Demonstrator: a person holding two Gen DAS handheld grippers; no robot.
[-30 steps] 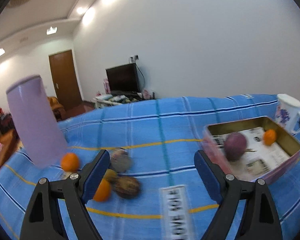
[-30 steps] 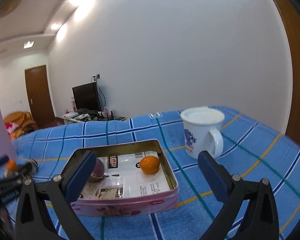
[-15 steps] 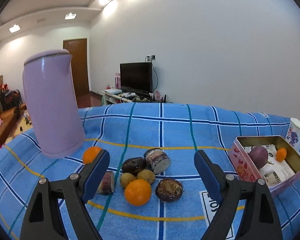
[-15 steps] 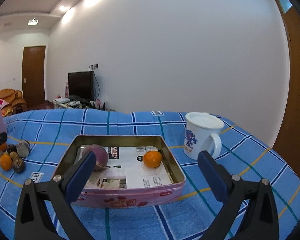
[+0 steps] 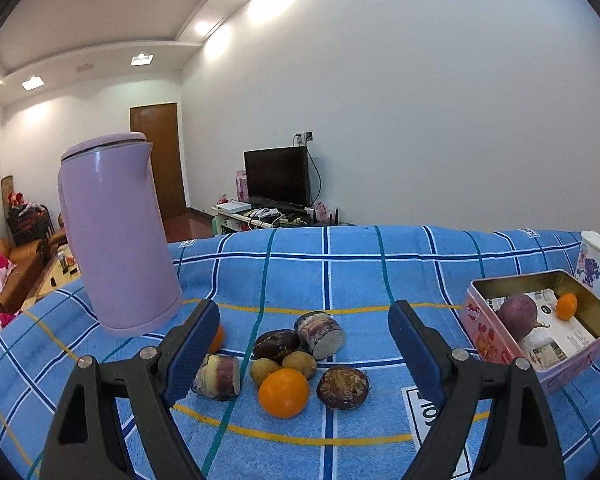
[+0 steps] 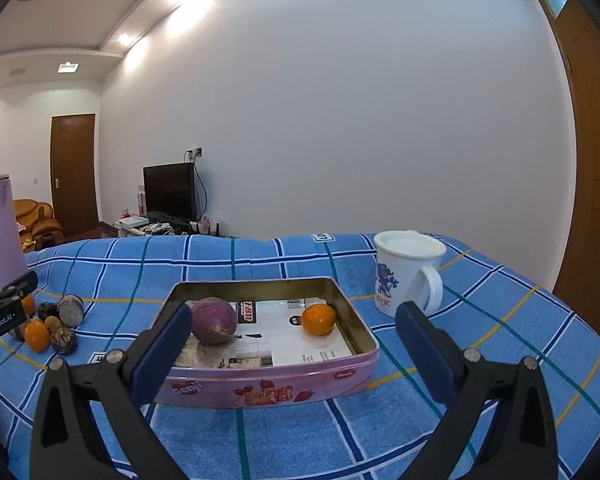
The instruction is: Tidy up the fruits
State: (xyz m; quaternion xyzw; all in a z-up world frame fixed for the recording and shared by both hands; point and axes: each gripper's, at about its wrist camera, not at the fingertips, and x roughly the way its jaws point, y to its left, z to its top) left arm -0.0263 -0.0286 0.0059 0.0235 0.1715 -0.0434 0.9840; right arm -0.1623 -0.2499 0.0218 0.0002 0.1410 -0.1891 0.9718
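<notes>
**Loose fruit in a heap, tin part filled, both tools spread and empty**

Left gripper (image 5: 304,344) held low over the blue checked cloth (image 5: 340,264), jaws spread wide, nothing between the pads. Aimed straight at the heap: a large orange (image 5: 283,392) nearest, a dark wrinkled fruit (image 5: 343,387) just beside it, two small yellowish fruits (image 5: 283,366) touching behind, a dark oval fruit (image 5: 276,345), a cut purple-and-white chunk (image 5: 320,330) at the back, another cut chunk (image 5: 217,374) by the left pad, and a second orange (image 5: 217,338) half hidden behind that pad. Probably lined up so for a pick from the front of the heap, the large orange being the easiest reach.

Right gripper (image 6: 291,338) likewise spread and empty, hovering just short of the pink tin (image 6: 267,386), well apart from the heap. Inside the tin, on a printed paper lining: a round purple root (image 6: 213,320) at the left, a small orange (image 6: 318,320) at the right, bare paper between them. Seemingly the collecting place, hence set open and close to hand.

Purple jug (image 5: 115,236) standing behind the heap, white mug (image 6: 408,272) beyond the tin; neither in the way.

Writing: "GenRobot.AI" on the left tool's body as seen from the right wrist; "Genji" or similar on the tin's side, a small red oval logo too fine to read; "HK" under the mug's blue flower; a cloth label, letters cut off; lining print illegible.
</notes>
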